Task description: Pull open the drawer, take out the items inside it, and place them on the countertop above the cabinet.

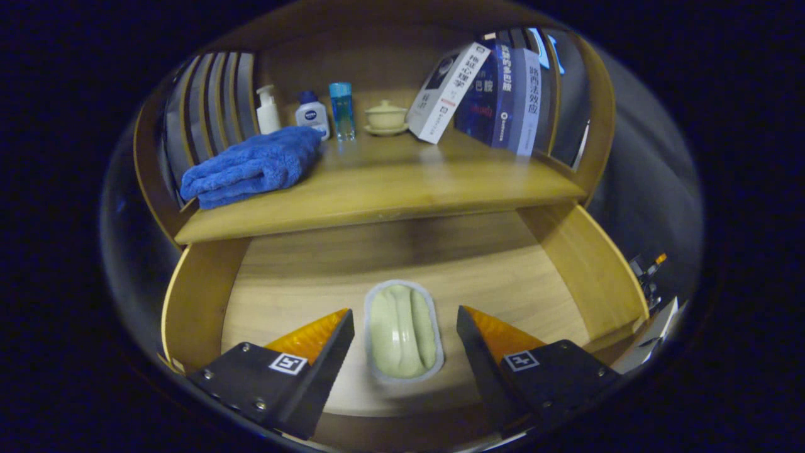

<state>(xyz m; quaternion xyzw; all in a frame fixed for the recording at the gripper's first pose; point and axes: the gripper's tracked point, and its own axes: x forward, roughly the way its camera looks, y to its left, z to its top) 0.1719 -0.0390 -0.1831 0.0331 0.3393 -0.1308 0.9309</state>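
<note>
Honey-coloured wood surrounds us: the drawer (585, 264) stands pulled open beneath the countertop (390, 189), its side walls flanking a bare plank floor. Largest on the countertop, a folded blue towel (251, 167) lies at its left end, and three books (497, 91) lean together at its right. Between them along the back we see a white pump bottle (268, 110), a short white bottle with a blue cap (312, 114), a clear blue bottle (342, 110) and a pale green lidded cup on a saucer (386, 117). Down in the drawer, a pale green oblong dish (402, 330) with a light rim lies flat on the floor. We hold the gripper (405, 321) spread wide, the dish between its two fingers (333, 340), a gap showing on each side. Nothing lies between fingers and dish.
</note>
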